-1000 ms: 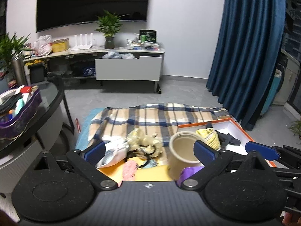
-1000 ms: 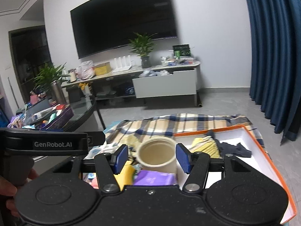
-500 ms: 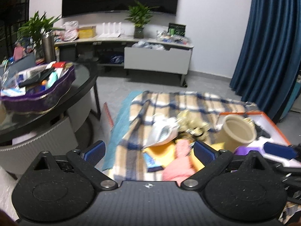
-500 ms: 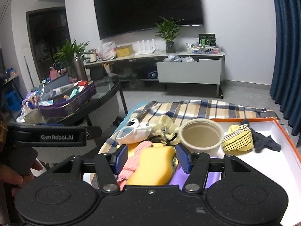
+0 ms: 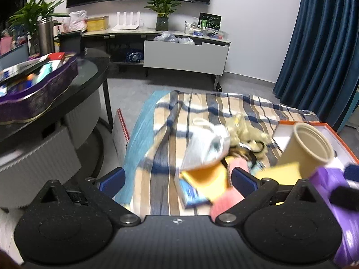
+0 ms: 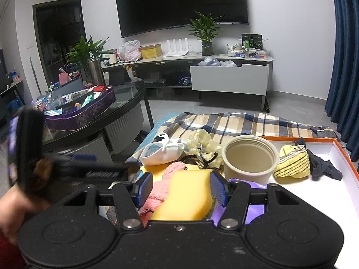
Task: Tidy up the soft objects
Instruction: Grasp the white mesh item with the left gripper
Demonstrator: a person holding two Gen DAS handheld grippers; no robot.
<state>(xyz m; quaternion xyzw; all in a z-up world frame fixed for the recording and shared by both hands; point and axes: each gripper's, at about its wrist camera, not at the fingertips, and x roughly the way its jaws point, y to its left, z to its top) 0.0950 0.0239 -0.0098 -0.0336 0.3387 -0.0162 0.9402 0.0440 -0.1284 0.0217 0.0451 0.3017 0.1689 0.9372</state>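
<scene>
Right wrist view: right gripper [image 6: 181, 188] spread, not pinching, yellow sponge [image 6: 187, 198] lying between its pads just left of paper cup [image 6: 250, 158], long axis along the fingers; left gripper [image 5: 177, 179] spread, farther off.

A porous yellow foam sponge [image 6: 187, 192] lies against a fuzzy pink fleece cloth [image 6: 160, 187], near a matt beige paper cup [image 6: 250, 160], on a woven plaid cotton blanket [image 6: 235, 123] beside the glossy black glass desk [image 6: 129, 98].
</scene>
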